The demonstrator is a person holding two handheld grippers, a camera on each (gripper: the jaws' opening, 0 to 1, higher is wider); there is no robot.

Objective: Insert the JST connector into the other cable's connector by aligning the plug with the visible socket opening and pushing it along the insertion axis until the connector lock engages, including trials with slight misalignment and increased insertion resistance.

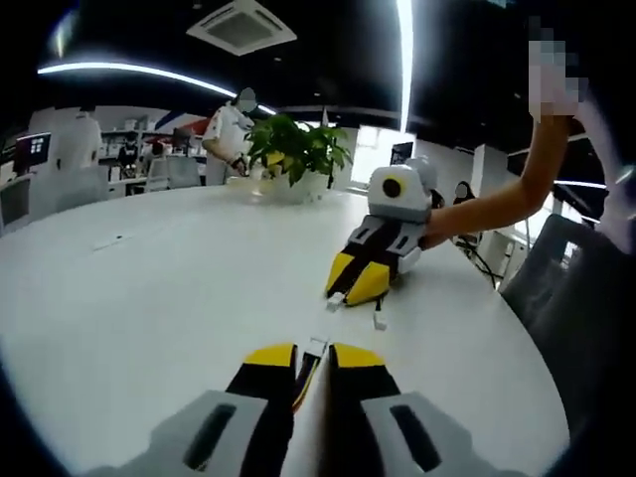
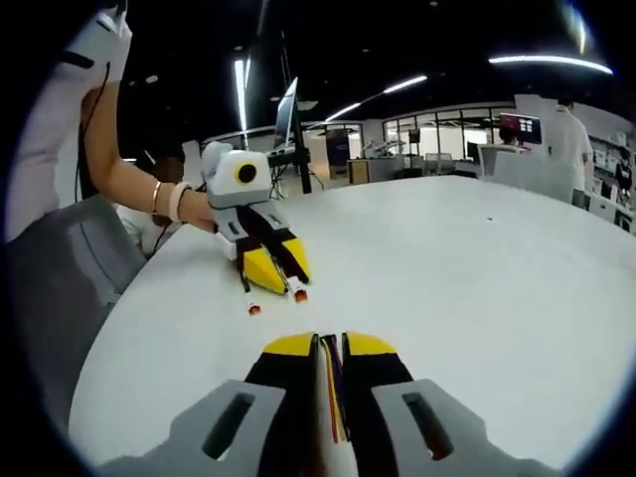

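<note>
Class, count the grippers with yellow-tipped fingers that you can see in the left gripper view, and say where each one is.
2. The left gripper rises from the bottom of the view, shut on a cable. The right gripper lies ahead on the white table, tips facing it.

White round counter in an open office

The counter (image 1: 149, 288) is broad, white and glossy. A leafy potted plant (image 1: 296, 149) stands at its far edge in the left gripper view. A grey chair (image 2: 60, 298) sits beside the counter. Long ceiling lights (image 1: 129, 72) glow overhead, near a square ceiling vent (image 1: 241, 25). A monitor (image 2: 524, 127) shines in the background, beside a person in white (image 2: 568, 139).
</note>
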